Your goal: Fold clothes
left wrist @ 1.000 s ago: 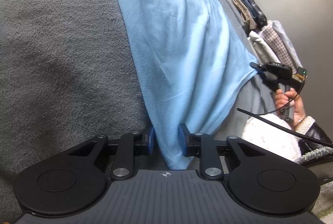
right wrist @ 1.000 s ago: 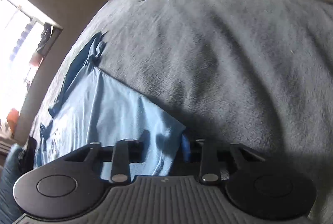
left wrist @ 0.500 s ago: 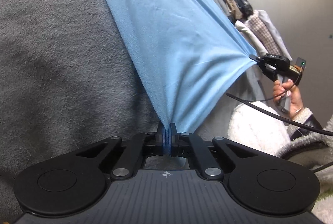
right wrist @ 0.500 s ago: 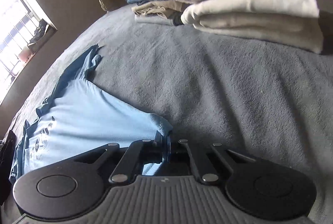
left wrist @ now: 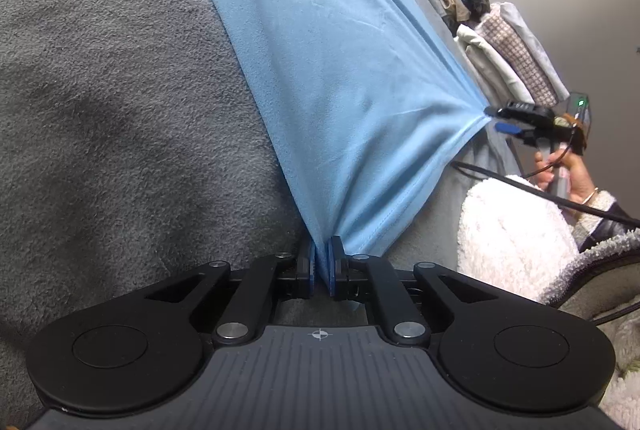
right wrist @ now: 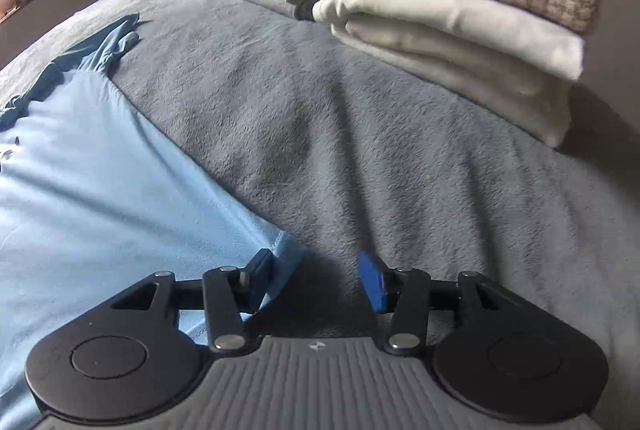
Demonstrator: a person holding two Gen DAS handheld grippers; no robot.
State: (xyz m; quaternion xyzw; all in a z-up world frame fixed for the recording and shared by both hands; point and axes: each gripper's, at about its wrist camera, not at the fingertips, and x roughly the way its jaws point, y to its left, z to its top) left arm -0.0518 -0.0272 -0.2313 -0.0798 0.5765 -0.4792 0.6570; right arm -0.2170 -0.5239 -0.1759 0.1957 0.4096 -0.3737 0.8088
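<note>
A: Where is the shirt?

B: The light blue T-shirt [left wrist: 344, 78] runs from the top centre of the left wrist view down to the lower middle, spread on the grey blanket [left wrist: 112, 102]. Dark lettering shows at its upper end. In the right wrist view it fills the left side of the frame, one corner reaching the lower centre.

A: And the left gripper [left wrist: 320, 264]?

B: Its blue pads are pinched almost together on a corner of the shirt's hem, at the lower middle of its own view. The cloth rises taut from them.

A: The right gripper [right wrist: 320, 280]?

B: Its jaws have just been opening and stand apart, roughly halfway. The shirt corner lies against the left finger [right wrist: 260, 270], and only blanket shows in the gap, so nothing is pressed between them. In the left wrist view it sits at the right edge, at the shirt's other corner, with a hand [left wrist: 568, 174] on its handle.

A: Around that?

B: Folded clothes [right wrist: 460, 10] are stacked at the upper right of the right wrist view, cream and checked pieces on top of each other. A white fleecy sleeve [left wrist: 516, 234] sits at the lower right of the left wrist view.
</note>
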